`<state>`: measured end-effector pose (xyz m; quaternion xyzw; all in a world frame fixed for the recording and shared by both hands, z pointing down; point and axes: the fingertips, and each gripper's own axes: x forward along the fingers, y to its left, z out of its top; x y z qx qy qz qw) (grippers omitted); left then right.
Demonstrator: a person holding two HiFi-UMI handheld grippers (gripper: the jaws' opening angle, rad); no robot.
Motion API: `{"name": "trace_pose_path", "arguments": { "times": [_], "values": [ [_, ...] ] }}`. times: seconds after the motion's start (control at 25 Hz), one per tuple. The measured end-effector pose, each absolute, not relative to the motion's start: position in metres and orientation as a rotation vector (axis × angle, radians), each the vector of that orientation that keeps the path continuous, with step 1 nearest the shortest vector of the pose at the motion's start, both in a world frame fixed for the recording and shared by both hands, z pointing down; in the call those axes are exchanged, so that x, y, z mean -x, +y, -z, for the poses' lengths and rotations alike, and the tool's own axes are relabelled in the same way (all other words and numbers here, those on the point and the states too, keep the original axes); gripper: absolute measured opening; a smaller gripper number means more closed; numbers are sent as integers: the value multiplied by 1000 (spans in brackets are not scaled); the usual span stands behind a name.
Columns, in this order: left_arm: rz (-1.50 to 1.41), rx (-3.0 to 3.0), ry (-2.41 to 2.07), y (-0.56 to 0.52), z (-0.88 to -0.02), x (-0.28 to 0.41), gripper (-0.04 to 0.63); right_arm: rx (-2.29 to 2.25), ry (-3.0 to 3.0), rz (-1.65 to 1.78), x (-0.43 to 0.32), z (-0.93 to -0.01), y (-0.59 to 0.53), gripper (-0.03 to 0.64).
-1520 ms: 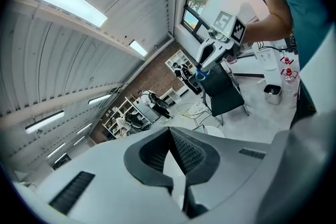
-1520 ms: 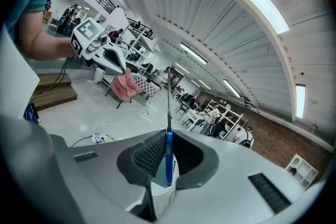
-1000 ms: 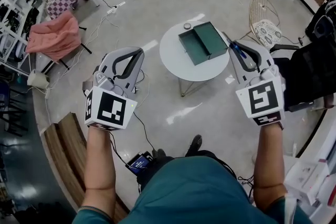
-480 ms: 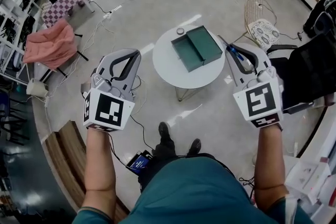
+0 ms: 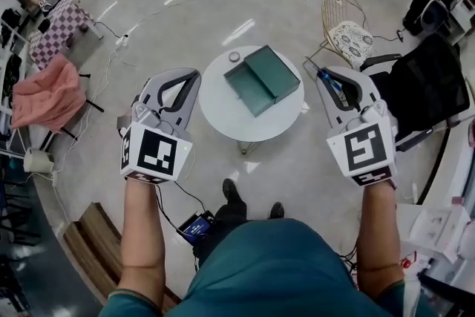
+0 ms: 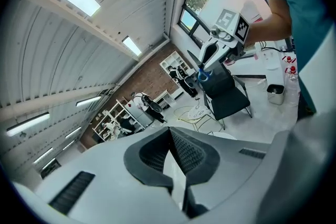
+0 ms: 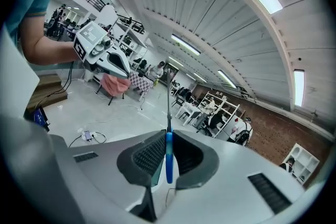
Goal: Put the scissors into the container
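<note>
A green open container lies on a round white table ahead of me on the floor, with a small round object beside it. My right gripper is held up to the right of the table, shut on blue-handled scissors. In the right gripper view the scissors stand edge-on between the pads, blade pointing outward. To the left of the table my left gripper is shut, with nothing between its pads. Both grippers are well above the table.
A wire chair with a cushion and a black office chair stand right of the table. A pink cloth drapes a chair at the left. A wooden bench lies behind my left side. Cables cross the floor.
The table and container have come closer and slid down and left in the head view as I step forward. Both grippers keep their pose; the scissors stay gripped.
</note>
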<state>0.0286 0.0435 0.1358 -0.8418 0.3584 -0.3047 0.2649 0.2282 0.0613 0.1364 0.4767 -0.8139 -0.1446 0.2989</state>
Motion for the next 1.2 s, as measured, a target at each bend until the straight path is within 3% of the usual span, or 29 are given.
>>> {"name": "trace_pose_path", "arguments": {
  "times": [0.44, 1.2],
  "values": [
    [810, 2309, 873, -50, -140, 20, 17, -1331, -2104, 326, -178, -141, -15, 61],
    [705, 2350, 778, -109, -147, 78, 17, -1384, -1998, 334, -111, -138, -60, 61]
  ]
}}
